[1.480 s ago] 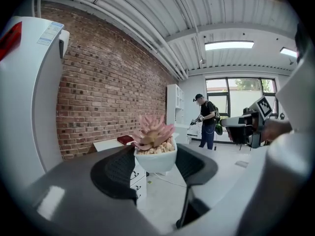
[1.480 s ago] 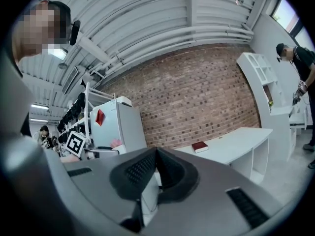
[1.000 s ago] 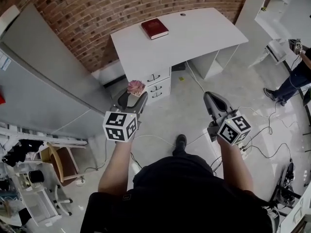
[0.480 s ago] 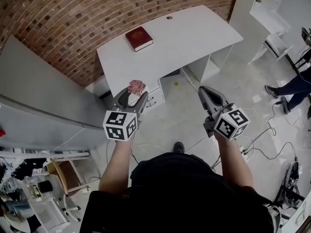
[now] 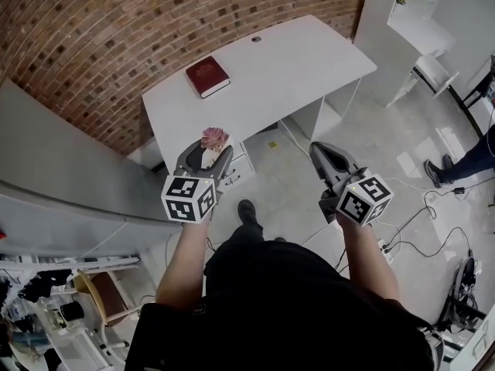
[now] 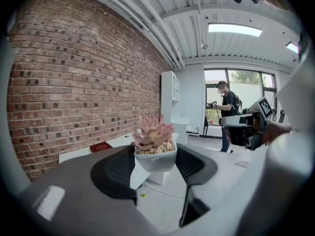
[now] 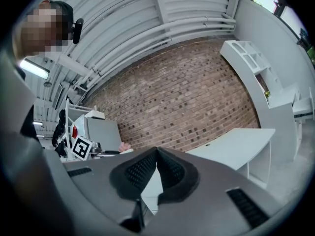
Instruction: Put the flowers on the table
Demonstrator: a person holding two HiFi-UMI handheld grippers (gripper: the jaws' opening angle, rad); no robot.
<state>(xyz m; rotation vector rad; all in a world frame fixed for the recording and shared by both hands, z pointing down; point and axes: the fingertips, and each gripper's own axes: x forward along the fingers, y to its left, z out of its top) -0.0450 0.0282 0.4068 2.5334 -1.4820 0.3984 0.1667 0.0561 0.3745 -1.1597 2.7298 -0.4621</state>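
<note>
A brick wall (image 5: 116,29) runs far ahead of both claws, past the white tabletop (image 5: 278,68). Pale floor (image 5: 294,184) lies below them, with cables (image 5: 433,207) trailing off to the right of the right claw (image 5: 329,157). A white shelf unit (image 5: 418,22) stands ahead of that claw and to its right. A bystander's leg and shoe (image 5: 464,161) show at the far right edge, well apart from it.

The tabletop lies ahead of the left claw (image 5: 206,154), with drawers (image 5: 241,170) under its near left end, just beside the claw. A red book (image 5: 207,76) lies flat on the tabletop, straight ahead of the left claw and apart from it.

The left claw is closed on a small white pot (image 6: 156,160), its two dark pads pressed to the pot's sides. The pot sits upright between them, filled with pale pebbles, and the pink flowers (image 6: 153,132) rise from it above the jaw tips. From the head view the pot seems to hang at the tabletop's near edge. The steep angle makes it hard to say whether it is over the tabletop or just short of it.

The right claw has its pads pressed together with nothing between them.
</note>
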